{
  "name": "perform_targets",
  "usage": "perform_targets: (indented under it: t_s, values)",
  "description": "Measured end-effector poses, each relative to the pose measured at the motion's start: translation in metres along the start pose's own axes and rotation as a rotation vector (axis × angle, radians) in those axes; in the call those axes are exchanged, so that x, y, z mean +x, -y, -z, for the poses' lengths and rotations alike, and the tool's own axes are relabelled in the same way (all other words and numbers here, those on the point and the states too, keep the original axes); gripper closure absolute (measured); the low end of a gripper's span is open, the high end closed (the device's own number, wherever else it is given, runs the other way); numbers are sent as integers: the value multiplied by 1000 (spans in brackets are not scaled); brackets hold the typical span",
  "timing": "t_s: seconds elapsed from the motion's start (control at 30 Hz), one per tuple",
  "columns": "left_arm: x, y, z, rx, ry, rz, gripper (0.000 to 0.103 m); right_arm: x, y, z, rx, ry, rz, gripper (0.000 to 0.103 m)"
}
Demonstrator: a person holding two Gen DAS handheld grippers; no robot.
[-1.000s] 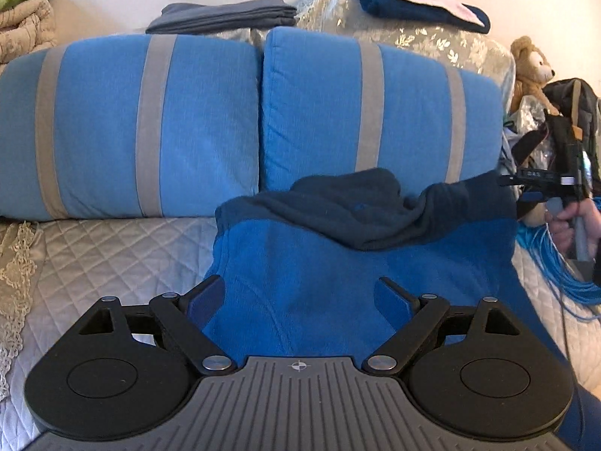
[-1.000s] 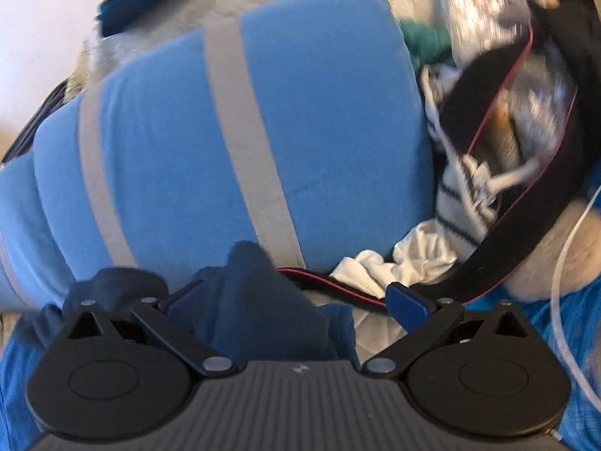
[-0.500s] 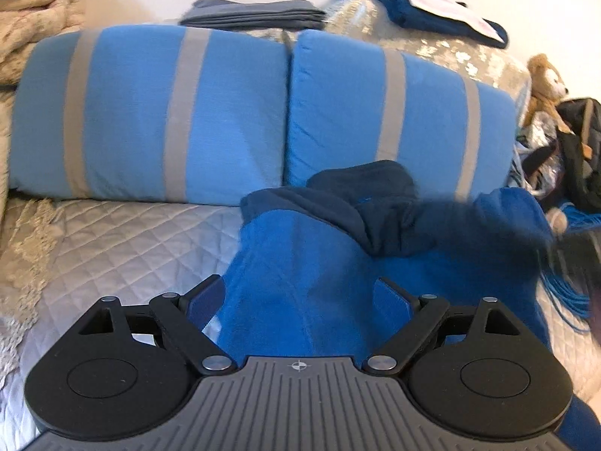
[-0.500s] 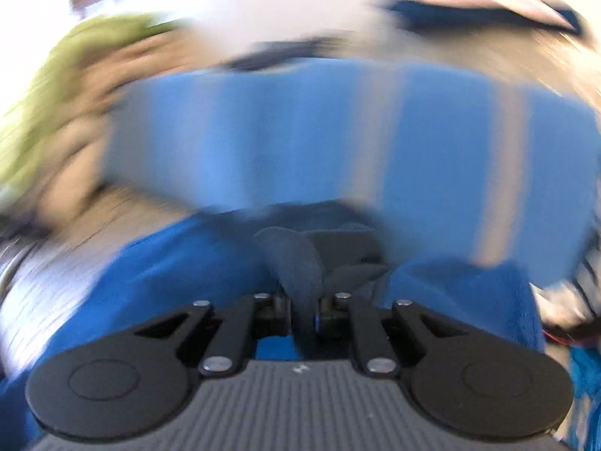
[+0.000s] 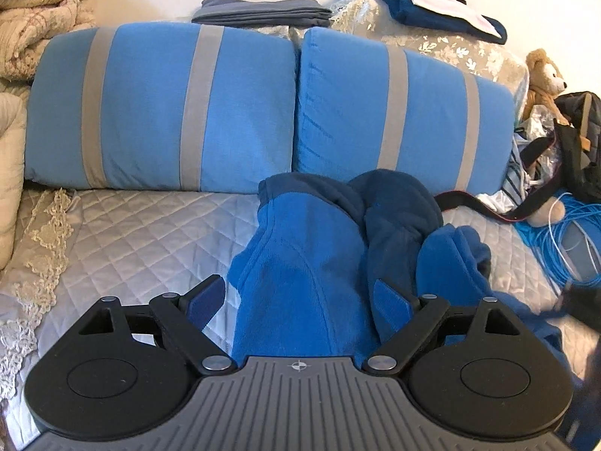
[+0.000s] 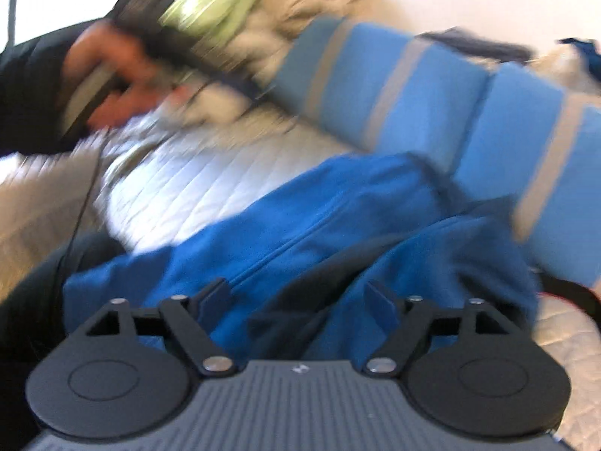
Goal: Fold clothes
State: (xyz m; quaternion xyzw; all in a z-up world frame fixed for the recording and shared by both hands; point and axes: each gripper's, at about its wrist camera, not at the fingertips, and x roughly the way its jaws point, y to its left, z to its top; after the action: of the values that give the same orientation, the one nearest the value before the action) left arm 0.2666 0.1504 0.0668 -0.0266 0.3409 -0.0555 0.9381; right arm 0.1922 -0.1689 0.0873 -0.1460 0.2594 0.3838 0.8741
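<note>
motion-blurred hand [image 6: 109, 75] and bedding [image 6: 233, 11]

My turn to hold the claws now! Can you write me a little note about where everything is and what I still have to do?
Left claw: open, holding nothing, hovering over the blue fleece top.
Right claw: its jaws have just been opening; they stand wide over the fleece, pads not pressing it. That view is blurred.
The fleece lies on the quilted cover in front of the two blue striped pillows. Its dark blue part is bunched on top.
Done: one side looks thrown across the middle, still rumpled.
Left: probably smooth it flat and finish the folds.
</note>
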Motion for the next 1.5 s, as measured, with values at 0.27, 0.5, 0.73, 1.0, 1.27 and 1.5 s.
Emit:
perform_targets:
  t_s: [0.27,0.5,0.73,1.0,1.27,1.5]
  values:
    - [2,-3,10,-19,-28,15,16,-22,121,-5,509,74,106,13]
    - [4,-2,18,-21,-51,12,16,-4,196,45,927,67,43,13]
    - [9,-6,22,-41,-81,0,16,33,233,104,1381,123,-99,18]
    - [13,-10,25,-90,-103,16,16,75,259,145,1756,202,-88,94]
    - [-3,-17,21,-98,-63,12,16,0,241,2,964,461,200,96]
    - [-16,-51,21,-194,-39,-63,16,-79,64,-82,-142,371,0,33]
